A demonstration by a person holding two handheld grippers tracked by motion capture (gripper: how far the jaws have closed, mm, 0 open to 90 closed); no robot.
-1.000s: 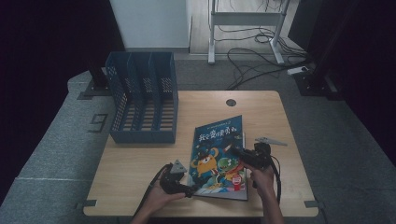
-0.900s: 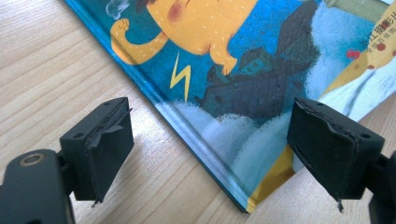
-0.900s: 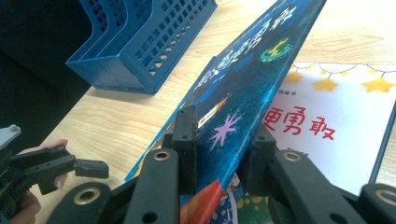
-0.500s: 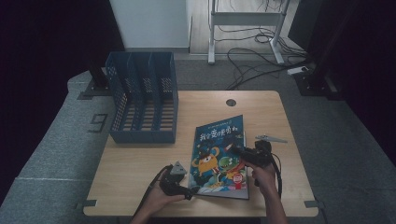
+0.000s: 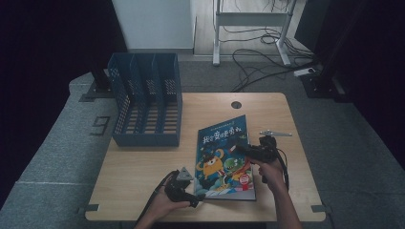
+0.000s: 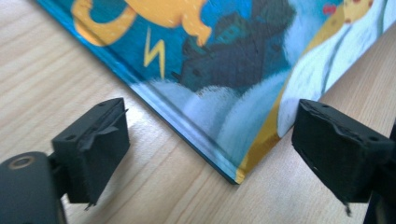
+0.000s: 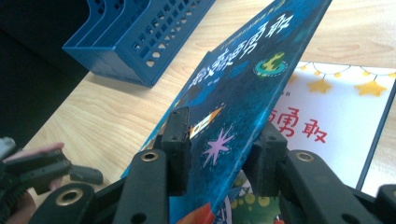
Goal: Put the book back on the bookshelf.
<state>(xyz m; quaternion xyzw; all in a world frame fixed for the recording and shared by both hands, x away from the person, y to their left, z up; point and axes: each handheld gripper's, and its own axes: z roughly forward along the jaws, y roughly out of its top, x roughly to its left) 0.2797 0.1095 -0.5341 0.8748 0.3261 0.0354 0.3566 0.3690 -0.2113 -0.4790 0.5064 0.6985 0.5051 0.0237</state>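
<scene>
Lifting the cover, the right claw [image 7: 219,154] pinches the picture book [image 5: 223,157] at its 3 o'clock edge on the desk [image 5: 143,167]. The left claw [image 6: 205,140] gapes wide at the 7 o'clock corner. Thin, glossy, probably slippery; the stiffer spine looks safest.
</scene>
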